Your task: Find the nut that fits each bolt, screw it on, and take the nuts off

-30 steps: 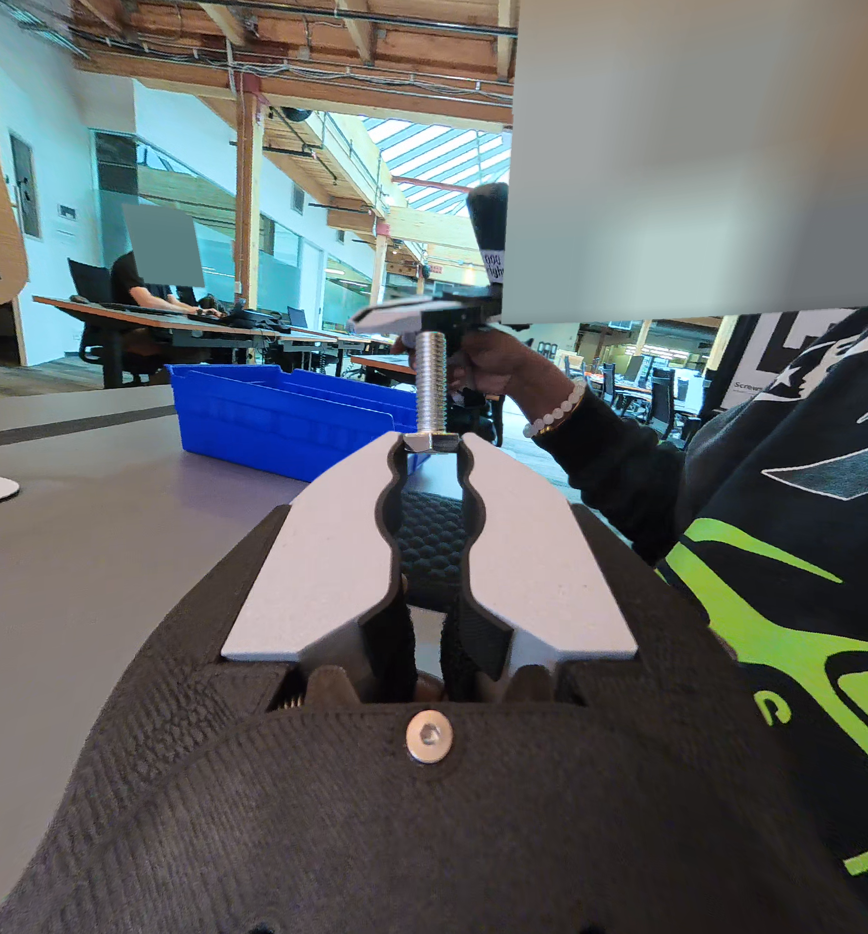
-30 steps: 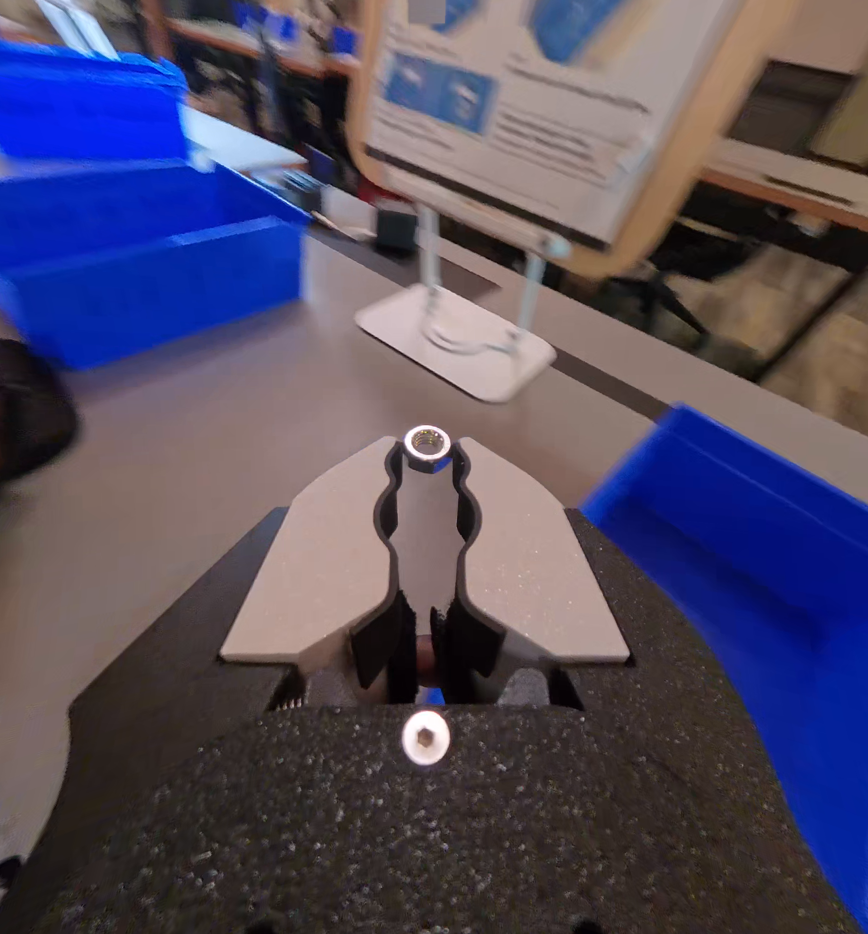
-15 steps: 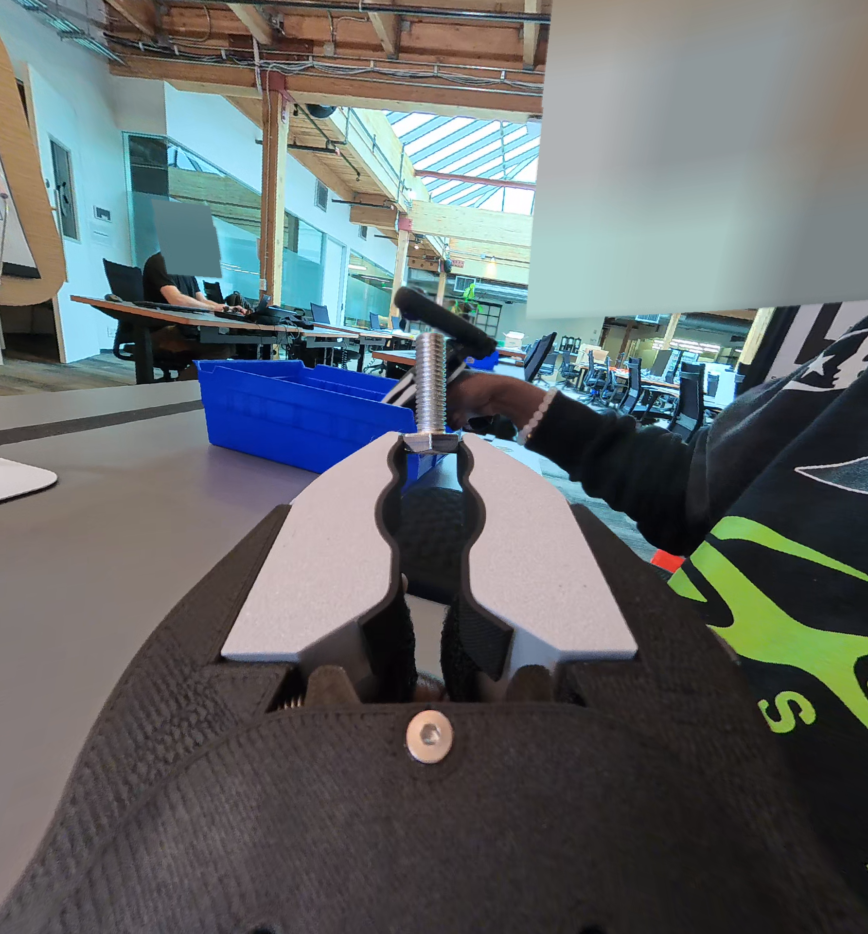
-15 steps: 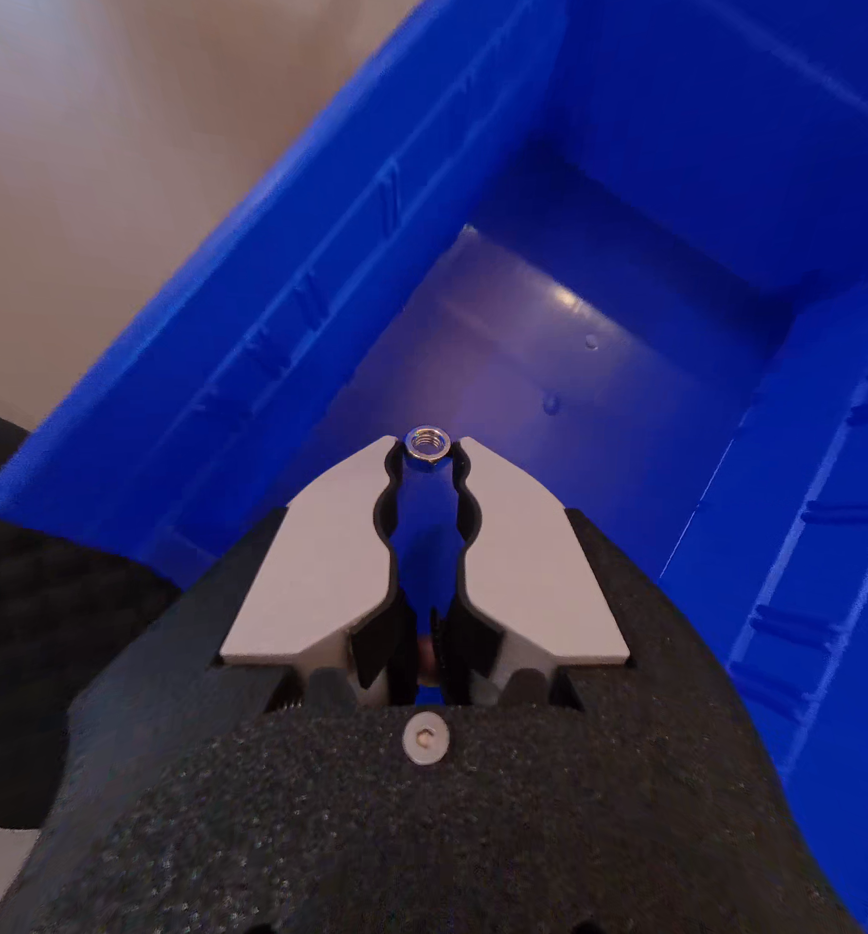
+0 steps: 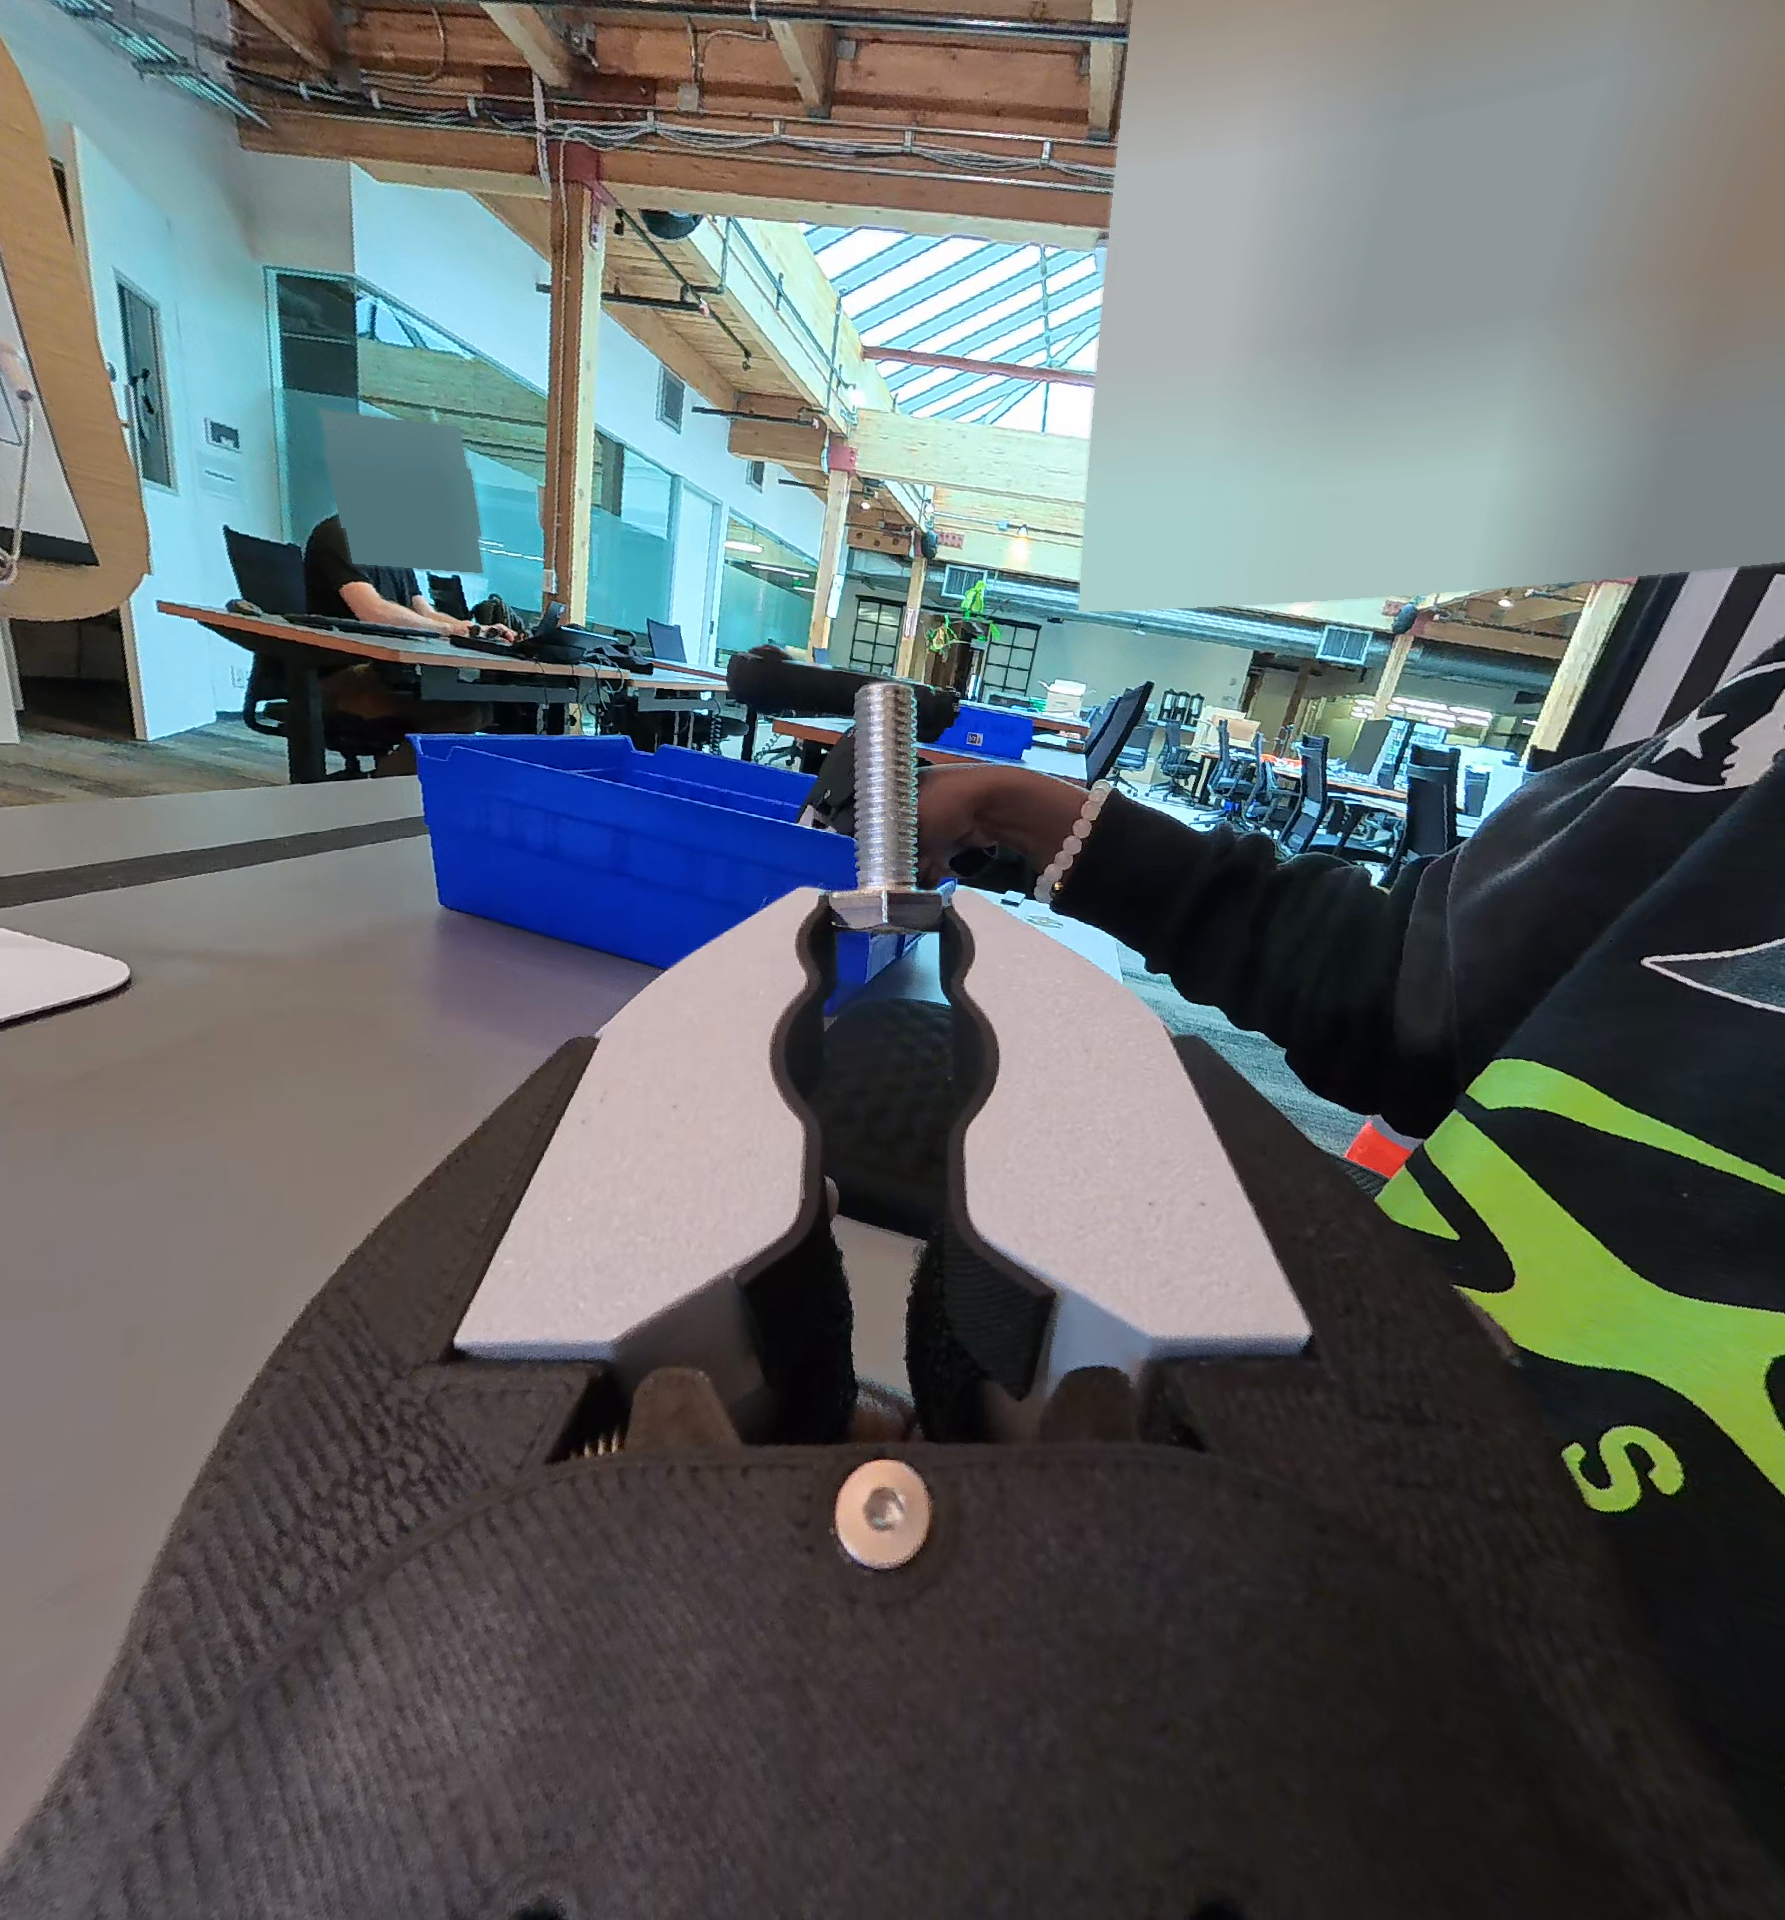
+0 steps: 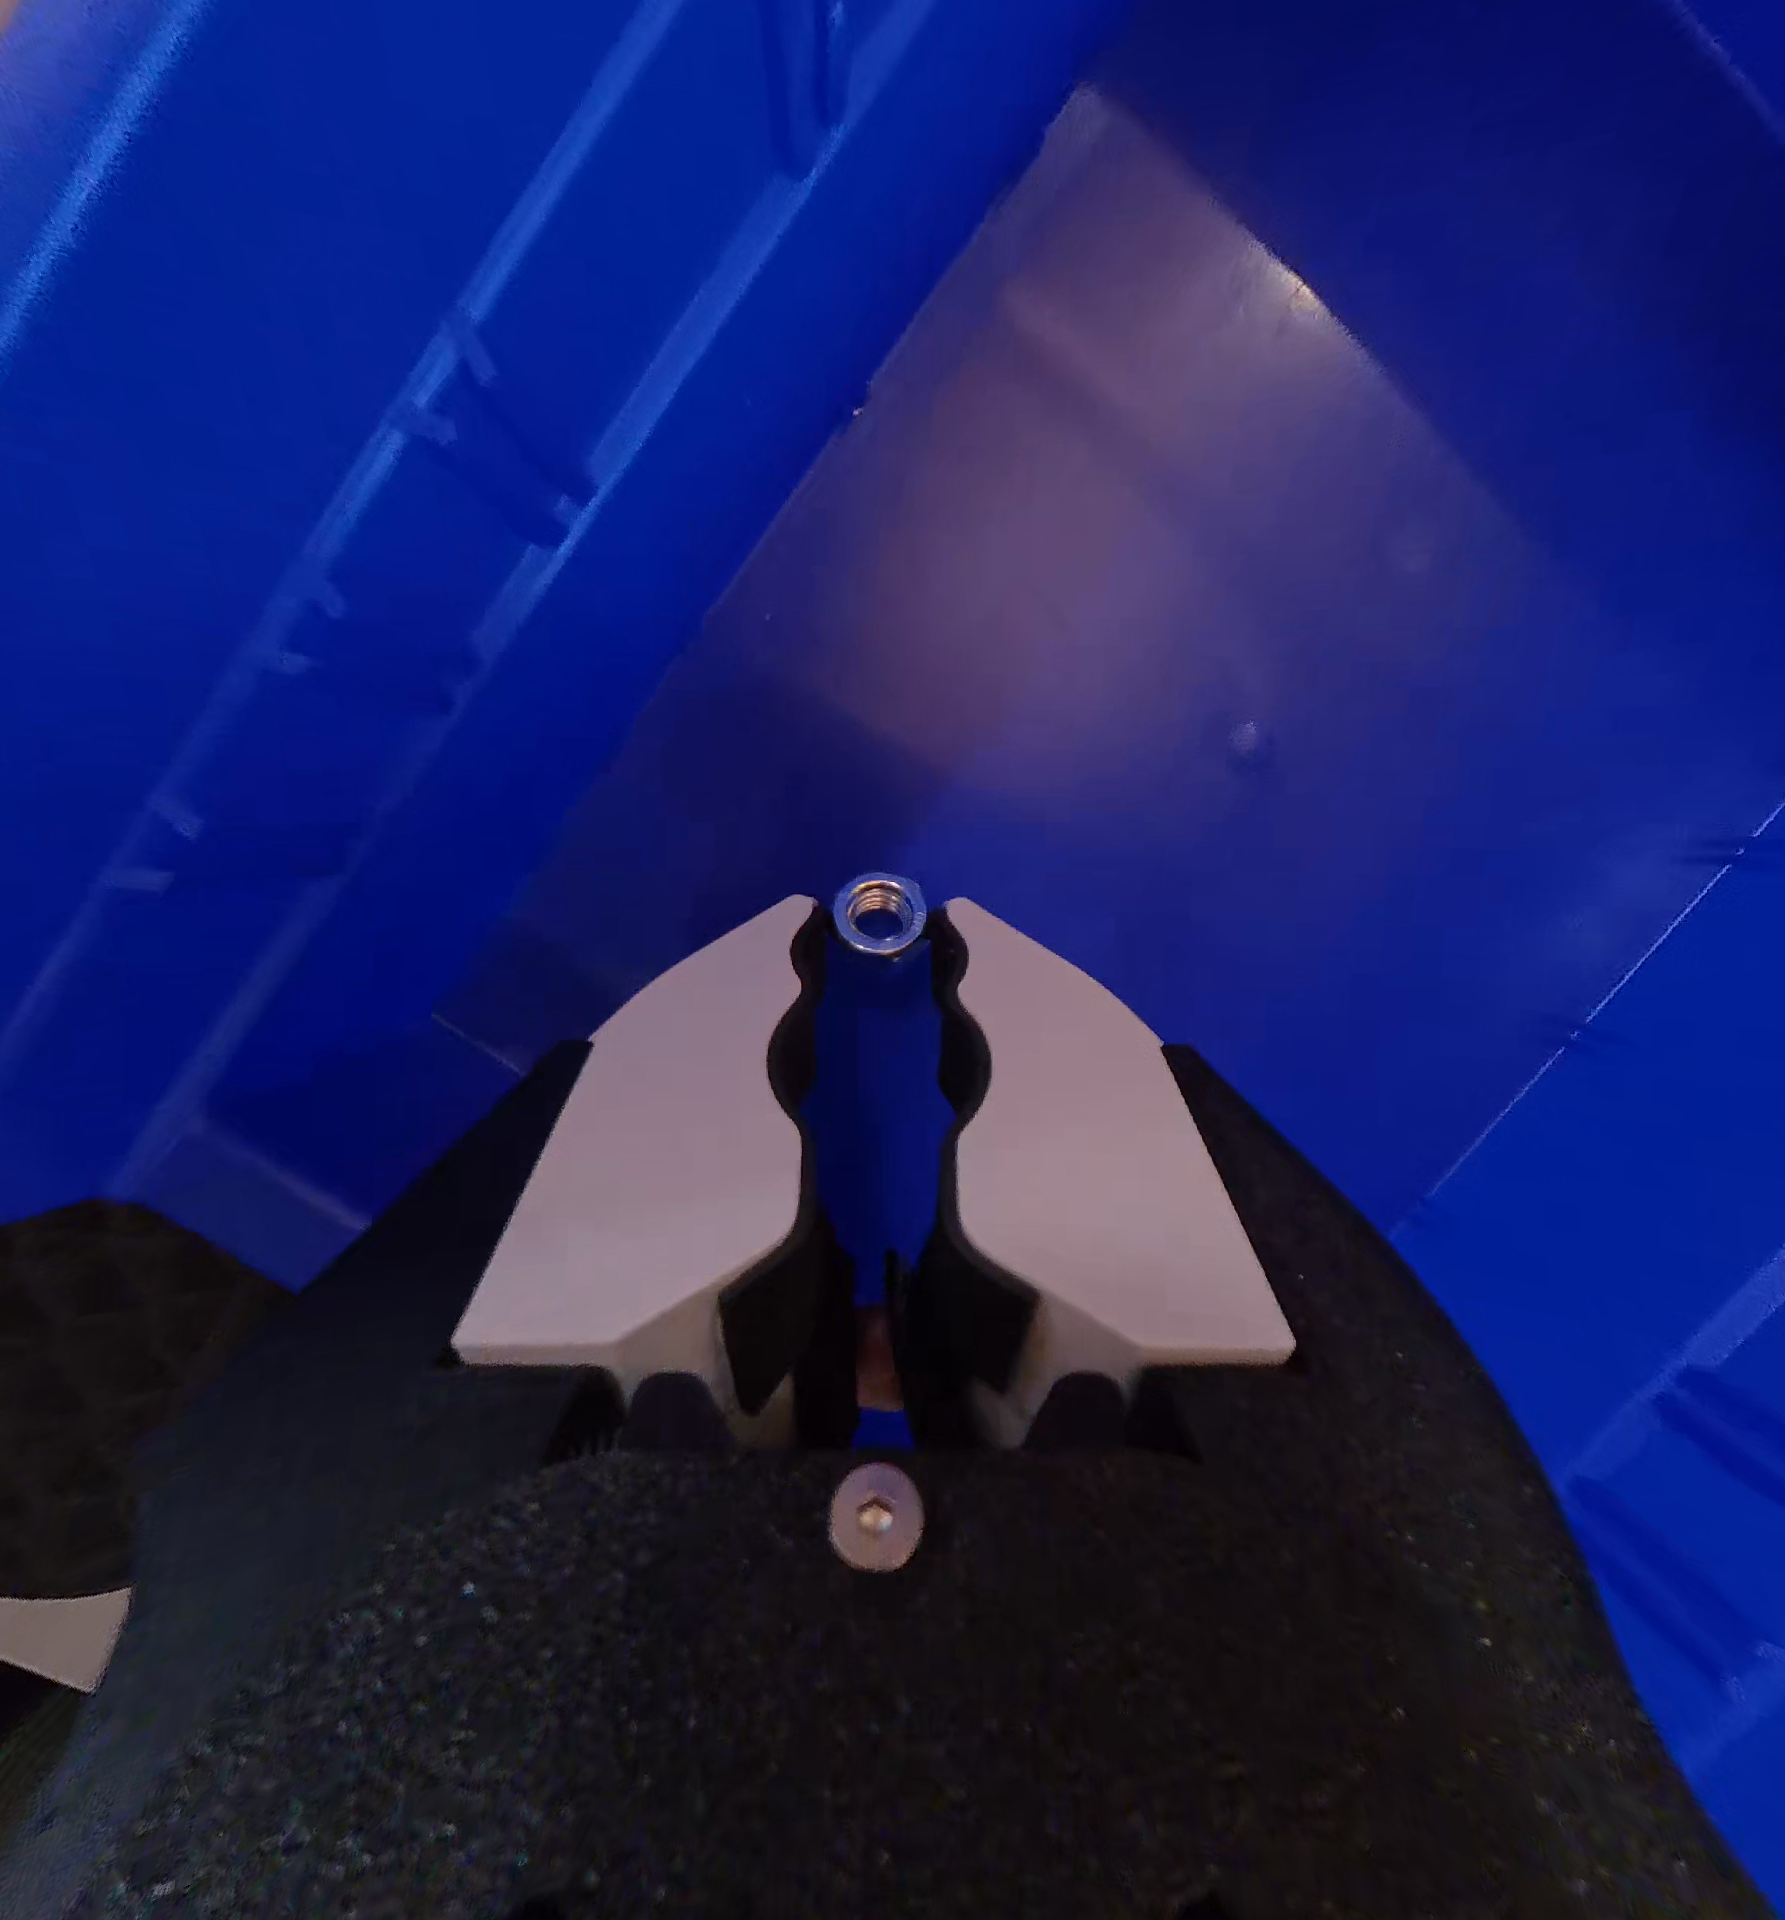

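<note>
Right now my left gripper [image 5: 886, 912] is clamped on the head of the bolt [image 5: 886, 795], its shank pointing to 12 o'clock, bare of any nut. My right gripper [image 6: 880, 920] pinches a small nut [image 6: 879, 922] over the blue bin [image 6: 1127, 582]. I judge this the put-away step; next, part the jaws and drop it.

Grey table [image 5: 192, 1091], dark stripe across it. On it: blue bin [image 5: 618, 842] farther back, white flat stand base [image 5: 5, 977] at left edge.
</note>
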A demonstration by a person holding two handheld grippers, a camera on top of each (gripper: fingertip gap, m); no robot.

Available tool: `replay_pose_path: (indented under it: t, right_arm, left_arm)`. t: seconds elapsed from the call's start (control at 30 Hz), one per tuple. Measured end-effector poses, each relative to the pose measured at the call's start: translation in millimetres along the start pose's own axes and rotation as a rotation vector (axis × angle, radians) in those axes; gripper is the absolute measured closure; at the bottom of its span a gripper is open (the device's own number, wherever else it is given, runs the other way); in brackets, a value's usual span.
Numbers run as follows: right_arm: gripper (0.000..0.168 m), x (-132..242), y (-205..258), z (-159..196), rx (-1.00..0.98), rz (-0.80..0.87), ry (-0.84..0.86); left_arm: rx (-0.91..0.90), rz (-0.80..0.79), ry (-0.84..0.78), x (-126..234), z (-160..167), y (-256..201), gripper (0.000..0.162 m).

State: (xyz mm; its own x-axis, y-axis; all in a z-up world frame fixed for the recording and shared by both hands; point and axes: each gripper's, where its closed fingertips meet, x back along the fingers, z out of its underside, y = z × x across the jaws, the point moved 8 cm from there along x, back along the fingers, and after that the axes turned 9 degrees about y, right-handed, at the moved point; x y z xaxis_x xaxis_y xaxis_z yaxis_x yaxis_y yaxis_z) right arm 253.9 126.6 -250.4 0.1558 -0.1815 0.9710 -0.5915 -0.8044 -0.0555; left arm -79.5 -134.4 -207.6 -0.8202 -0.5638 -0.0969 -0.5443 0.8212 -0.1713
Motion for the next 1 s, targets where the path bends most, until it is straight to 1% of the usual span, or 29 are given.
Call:
replay_pose_path:
  t: [0.1, 0.17, 0.23, 0.3, 0.37, 0.4, 0.43, 0.5, 0.57, 0.63, 0.7, 0.73, 0.87, 1.0]
  right_arm:
    - [0.148, 1, -1, 1, -0.010, 0.013, -0.003]
    - [0.143, 8, -3, 2, -0.032, 0.032, -0.038]
    - [0.139, 23, -4, 1, -0.078, 0.067, -0.122]
    - [0.132, 47, 0, 0, -0.135, 0.147, -0.227]
    - [0.132, 75, 15, -5, -0.137, 0.215, -0.359]
    - [0.133, 89, 29, -9, -0.114, 0.219, -0.439]
    - [0.136, 102, 47, -14, -0.079, 0.195, -0.518]
    - [0.137, 122, 89, -24, 0.029, 0.081, -0.646]
    - [0.136, 136, 135, -34, 0.156, -0.095, -0.761]
    - [0.137, 141, 180, -42, 0.282, -0.313, -0.827]
    - [0.137, 138, 217, -49, 0.383, -0.470, -0.822]
    - [0.136, 135, 231, -52, 0.427, -0.510, -0.808]
    - [0.138, 121, 265, -63, 0.528, -0.582, -0.764]
    - [0.149, 116, 277, -71, 0.537, -0.653, -0.757]
  left_arm:
    - [0.000, 0.000, 0.002, 0, 0, 0, 0.143]
    - [-0.001, -0.001, 0.006, 0, 1, 0, 0.143]
    - [-0.004, -0.005, 0.011, -1, 1, 0, 0.143]
    - [-0.006, -0.007, 0.016, -1, 2, 0, 0.143]
    - [-0.004, -0.008, 0.022, -2, 2, 0, 0.143]
    - [-0.003, -0.008, 0.026, -2, 3, 0, 0.143]
    - [-0.003, -0.009, 0.028, -3, 3, 0, 0.143]
    - [-0.007, -0.009, 0.032, -3, 3, 0, 0.143]
    - [-0.013, -0.010, 0.036, -3, 4, -1, 0.143]
    - [-0.019, -0.008, 0.041, -4, 4, -1, 0.143]
    - [-0.027, -0.007, 0.046, -4, 4, -2, 0.143]
    - [-0.031, -0.008, 0.049, -4, 5, -2, 0.143]
    - [-0.046, -0.011, 0.056, -4, 5, -4, 0.143]
    - [-0.054, -0.004, 0.064, -5, 6, -5, 0.144]
